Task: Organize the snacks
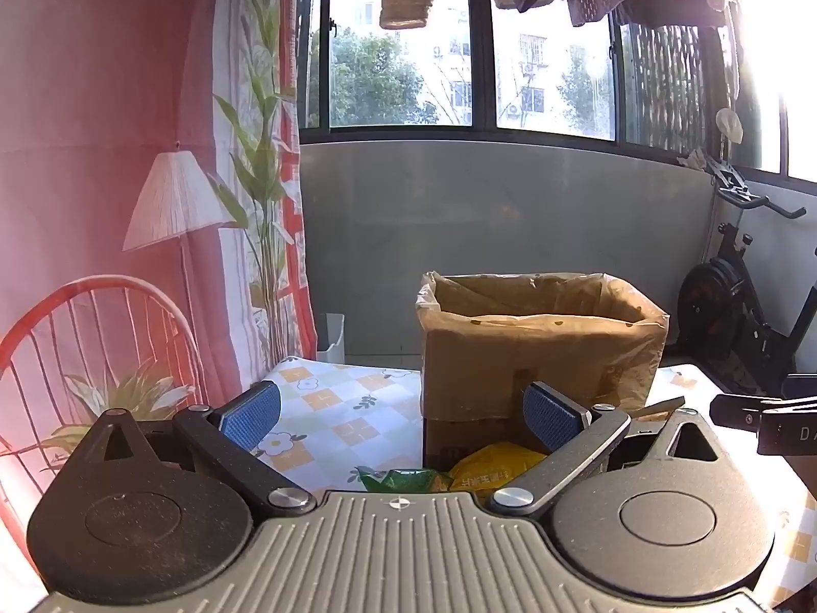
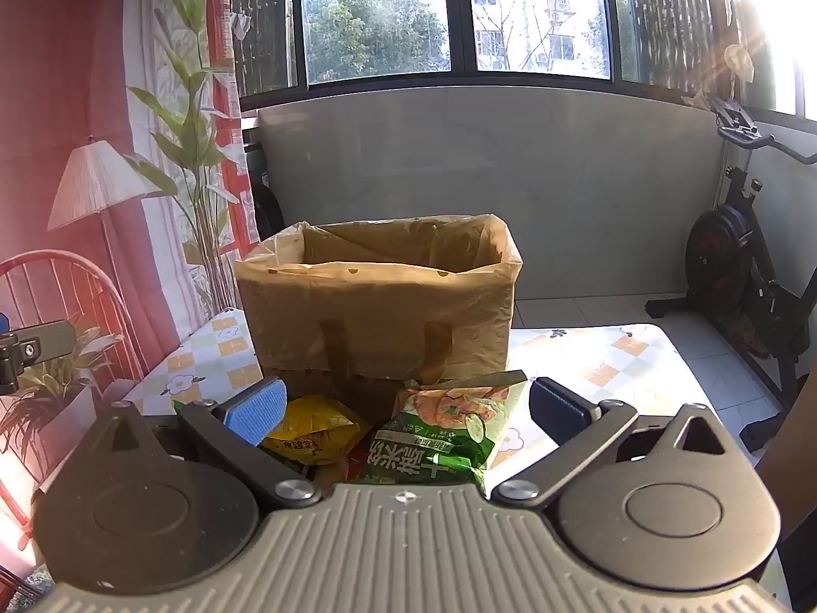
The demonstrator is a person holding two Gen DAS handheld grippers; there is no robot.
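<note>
The left hand-held gripper (image 1: 401, 421) hung spread wide and empty, the yellow snack bag (image 1: 498, 465) low before the lined box (image 1: 541, 342). The right hand-held gripper (image 2: 406, 411), equally spread, framed the green chip bag (image 2: 449, 434); pinching its slippery corner could let it slip.

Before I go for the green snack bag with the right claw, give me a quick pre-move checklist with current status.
1. Right claw open wide enough: ok, jaws fully spread, nothing between the pads.
2. Green snack bag within the claw's line: ok, it lies just ahead, between the fingers.
3. Yellow snack bag out of the way: not ok, it lies right beside the green one and could get caught.
4. Lined cardboard box open to receive: ok, top open, liner folded over the rim; contents cannot tell.
5. Left claw free: ok, open and empty, off to the left.
6. Table beside the box free: ok on the right side.
</note>
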